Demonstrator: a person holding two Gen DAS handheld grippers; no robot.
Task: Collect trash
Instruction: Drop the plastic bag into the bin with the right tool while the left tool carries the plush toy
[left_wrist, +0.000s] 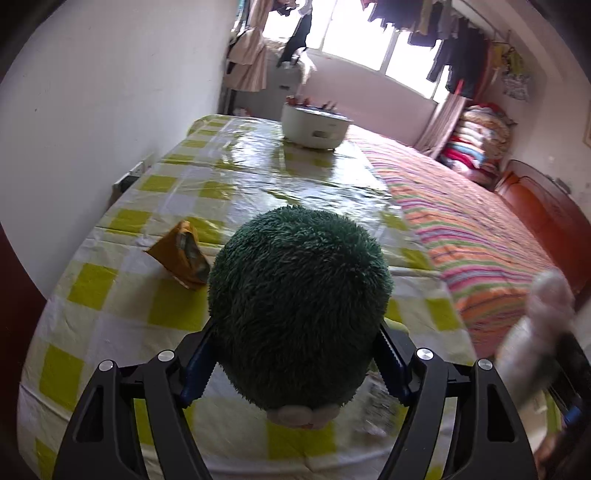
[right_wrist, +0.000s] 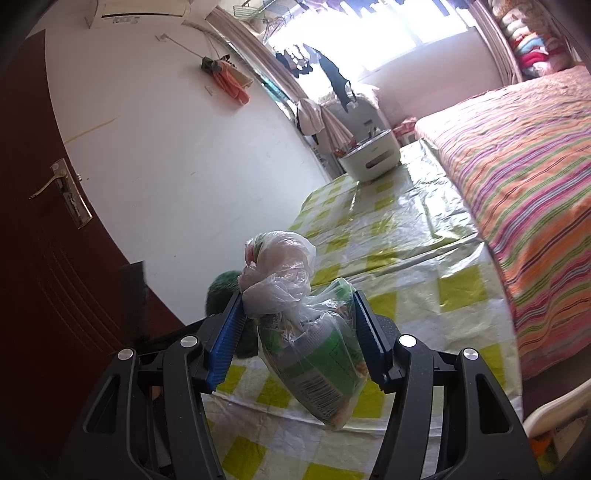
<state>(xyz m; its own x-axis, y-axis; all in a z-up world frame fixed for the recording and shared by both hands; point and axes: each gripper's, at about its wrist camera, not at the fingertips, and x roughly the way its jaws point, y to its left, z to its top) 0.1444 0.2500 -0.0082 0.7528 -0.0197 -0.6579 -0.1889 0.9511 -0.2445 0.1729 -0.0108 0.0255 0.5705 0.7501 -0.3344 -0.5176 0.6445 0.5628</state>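
Observation:
My left gripper (left_wrist: 295, 365) is shut on a fuzzy dark green plush toy (left_wrist: 299, 295) and holds it above the checked tablecloth (left_wrist: 110, 288). An orange snack wrapper (left_wrist: 183, 254) lies on the cloth to the left of the toy. My right gripper (right_wrist: 299, 339) is shut on a knotted clear plastic bag of trash (right_wrist: 314, 343) with a green packet inside, held above the table. The plush toy also shows in the right wrist view (right_wrist: 221, 291), to the left behind the bag. The bag appears blurred at the right edge of the left wrist view (left_wrist: 535, 332).
A white bin (left_wrist: 314, 125) holding red items stands at the table's far end; it also shows in the right wrist view (right_wrist: 369, 158). A bed with a striped cover (left_wrist: 480, 236) borders the table on the right. A white wall (left_wrist: 92, 110) runs along the left, a dark red door (right_wrist: 44, 258) beside it.

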